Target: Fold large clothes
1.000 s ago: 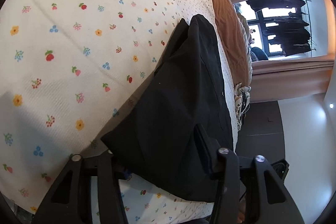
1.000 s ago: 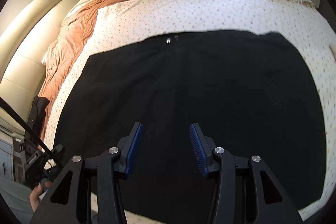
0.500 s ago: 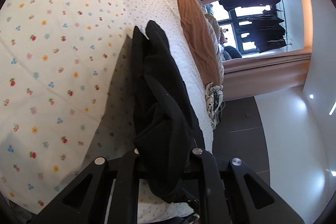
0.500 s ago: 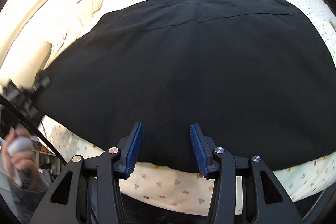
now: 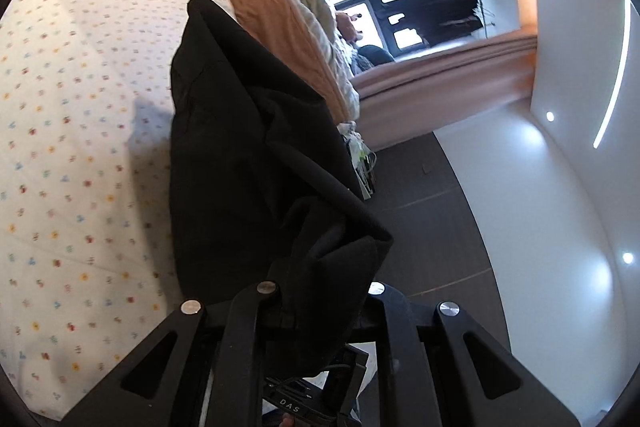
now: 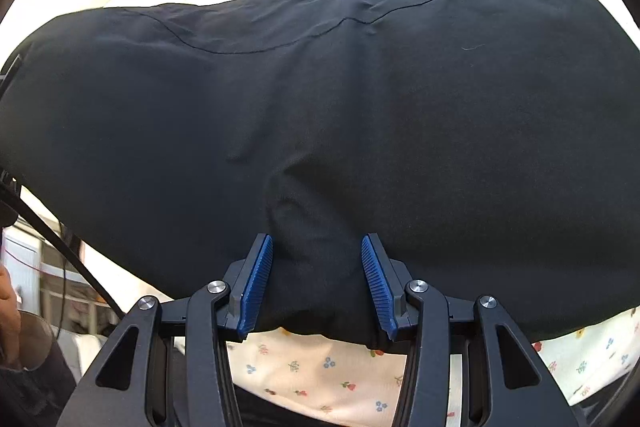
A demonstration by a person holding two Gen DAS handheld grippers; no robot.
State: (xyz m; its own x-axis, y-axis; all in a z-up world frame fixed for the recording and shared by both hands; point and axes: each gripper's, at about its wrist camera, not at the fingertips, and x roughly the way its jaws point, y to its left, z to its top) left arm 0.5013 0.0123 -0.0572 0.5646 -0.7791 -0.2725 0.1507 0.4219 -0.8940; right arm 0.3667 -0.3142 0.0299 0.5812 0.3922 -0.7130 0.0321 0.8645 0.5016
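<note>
Looking along your left gripper (image 5: 320, 311), you are pinching a bunched corner of the black garment (image 5: 248, 147) between nearly shut jaws, and the cloth is hanging off them in loose folds down to the flowered sheet (image 5: 80, 107) of the bed, so it is behaving as soft, limp and fairly light, with no stiffness to hold a shape. Turning to the right gripper (image 6: 318, 279), you are holding its blue pads (image 6: 258, 279) about half open, straddling the near hem of the garment (image 6: 320, 87), which is lying spread across the sheet (image 6: 320, 371); the cloth is sitting between the pads and puckering slightly there, but they are not pressing on it. You are probably best gripping right at that hem, through all layers, since thin, smooth-looking fabric like this may be sliding out of a shallow bite.
</note>
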